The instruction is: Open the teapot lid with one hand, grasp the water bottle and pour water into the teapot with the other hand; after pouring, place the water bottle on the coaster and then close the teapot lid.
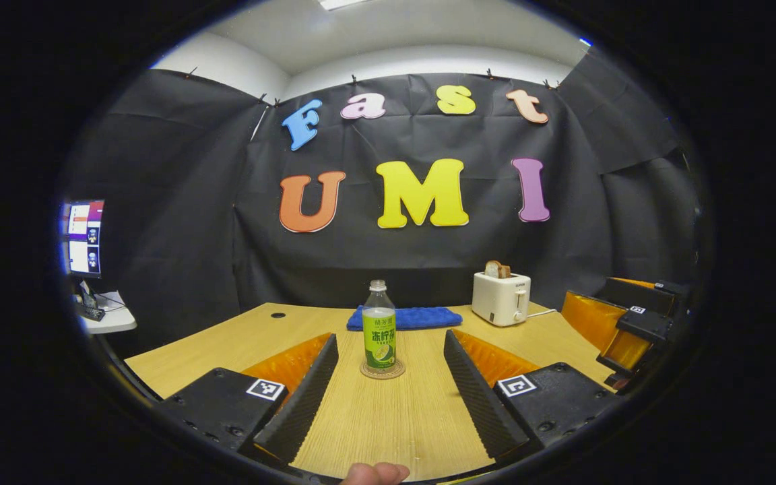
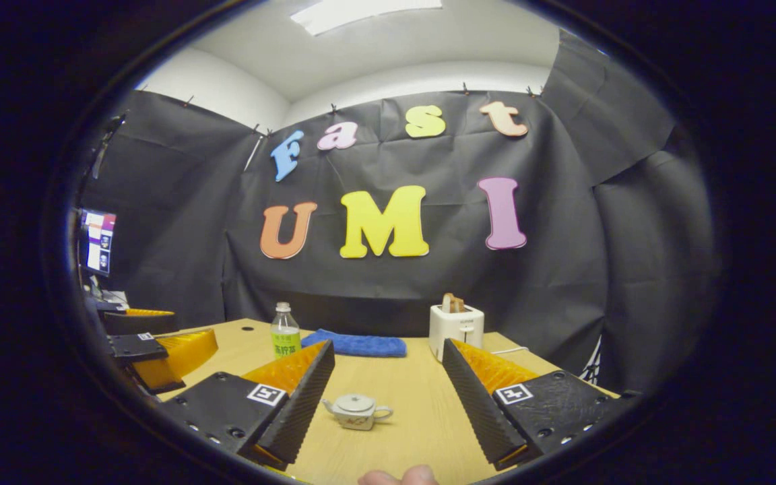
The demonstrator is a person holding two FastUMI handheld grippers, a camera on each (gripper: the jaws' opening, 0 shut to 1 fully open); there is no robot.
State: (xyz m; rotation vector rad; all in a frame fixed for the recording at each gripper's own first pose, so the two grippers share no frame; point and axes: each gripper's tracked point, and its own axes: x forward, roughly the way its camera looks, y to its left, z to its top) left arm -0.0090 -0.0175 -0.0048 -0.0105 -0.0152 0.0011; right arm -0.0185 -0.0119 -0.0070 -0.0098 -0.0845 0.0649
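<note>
I see the green-labelled clear plastic water bottle (image 1: 379, 329) upright on its round coaster (image 1: 382, 370) and the small white ceramic teapot (image 2: 356, 411) lidded — fitting start or finish — with my left gripper (image 1: 388, 377) and right gripper (image 2: 384, 397) both wide apart, holding nothing.

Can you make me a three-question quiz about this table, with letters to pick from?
1. Where does the water bottle stand?
A. on the round coaster
B. on the blue cloth
C. on top of the toaster

2. What colour is the cloth at the back of the table?
A. red
B. blue
C. white

3. How is the teapot now?
A. lid off, lying beside it
B. tipped on its side
C. upright with the lid on

Answers:
1 A, the bottle's base sits on the coaster, in front of the cloth.
2 B, it is blue, left of the white toaster.
3 C, the lid sits on top, and both tongs, left and right, are open and hold nothing.
</note>
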